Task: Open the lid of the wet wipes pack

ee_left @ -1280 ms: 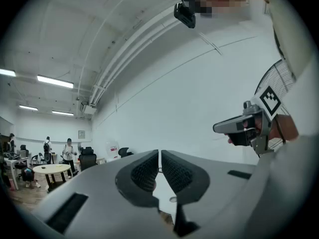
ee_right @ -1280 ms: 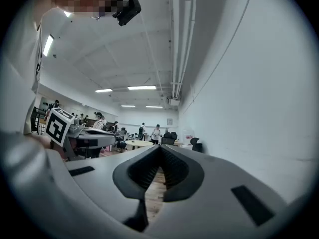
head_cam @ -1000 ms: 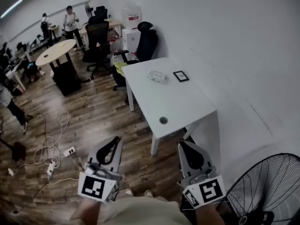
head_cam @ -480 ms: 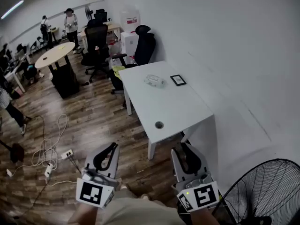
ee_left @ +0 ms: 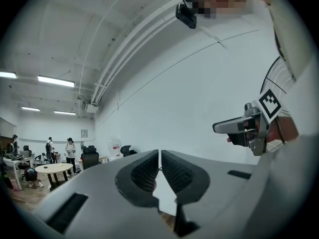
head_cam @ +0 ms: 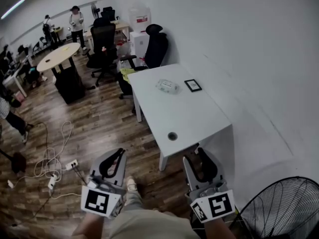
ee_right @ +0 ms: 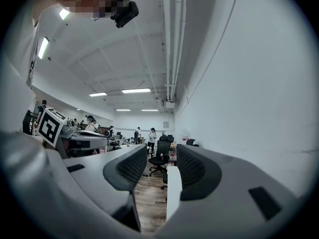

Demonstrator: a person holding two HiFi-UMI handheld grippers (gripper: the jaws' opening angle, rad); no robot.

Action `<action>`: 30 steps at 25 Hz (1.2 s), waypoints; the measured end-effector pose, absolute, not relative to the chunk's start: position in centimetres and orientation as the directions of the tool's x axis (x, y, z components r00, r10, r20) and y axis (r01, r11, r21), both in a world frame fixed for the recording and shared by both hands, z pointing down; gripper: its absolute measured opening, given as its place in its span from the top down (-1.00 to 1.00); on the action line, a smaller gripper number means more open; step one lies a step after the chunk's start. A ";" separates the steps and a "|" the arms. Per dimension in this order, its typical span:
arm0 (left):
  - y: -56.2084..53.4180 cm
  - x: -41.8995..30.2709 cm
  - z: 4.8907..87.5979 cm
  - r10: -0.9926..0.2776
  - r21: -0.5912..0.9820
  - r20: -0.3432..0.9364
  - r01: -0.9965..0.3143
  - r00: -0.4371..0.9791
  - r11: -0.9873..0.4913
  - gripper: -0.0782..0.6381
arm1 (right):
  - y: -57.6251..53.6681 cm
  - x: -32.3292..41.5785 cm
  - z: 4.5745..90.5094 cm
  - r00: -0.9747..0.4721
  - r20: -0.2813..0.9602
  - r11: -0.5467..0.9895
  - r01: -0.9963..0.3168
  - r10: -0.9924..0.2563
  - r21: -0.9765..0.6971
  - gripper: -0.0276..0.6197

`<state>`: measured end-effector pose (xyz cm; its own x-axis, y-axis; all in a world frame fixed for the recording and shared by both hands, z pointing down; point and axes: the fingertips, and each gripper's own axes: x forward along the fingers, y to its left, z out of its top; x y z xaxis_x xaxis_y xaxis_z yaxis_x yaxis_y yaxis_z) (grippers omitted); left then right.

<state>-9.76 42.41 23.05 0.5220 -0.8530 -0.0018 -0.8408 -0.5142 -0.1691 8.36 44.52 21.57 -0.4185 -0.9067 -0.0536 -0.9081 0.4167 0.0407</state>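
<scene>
The wet wipes pack [head_cam: 167, 86], pale with a lid on top, lies near the far end of the white table [head_cam: 184, 113], well ahead of both grippers. My left gripper [head_cam: 121, 152] hangs over the wood floor short of the table, its jaws shut with nothing between them [ee_left: 159, 156]. My right gripper [head_cam: 198, 152] is level beside it near the table's front corner. Its jaws are opening and nothing is between them [ee_right: 162, 158]. Neither gripper view shows the pack.
A small black frame [head_cam: 193, 85] lies right of the pack and a cable hole [head_cam: 172, 136] sits near the table's front. A black office chair [head_cam: 155, 46] stands behind the table, a floor fan [head_cam: 279, 208] at lower right, and cables and a power strip [head_cam: 70, 162] on the left floor. The white wall runs along the right.
The right gripper's jaws have spread from shut to wide apart. Both grippers have shifted slightly, and a shoe now shows on the floor between them.
</scene>
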 end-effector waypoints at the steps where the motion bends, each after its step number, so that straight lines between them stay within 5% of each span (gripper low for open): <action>1: 41.5 -9.8 23.2 -0.852 -0.168 0.000 -0.840 0.524 -0.517 0.69 | 43.6 8.2 21.7 -0.419 -0.048 0.417 -0.908 -0.907 0.043 0.35; 30: 3.7 -22.0 26.2 -0.730 -0.124 0.077 -0.720 0.679 -0.683 0.69 | 8.7 -2.8 27.5 -0.202 0.148 0.216 -0.973 -0.968 0.084 0.35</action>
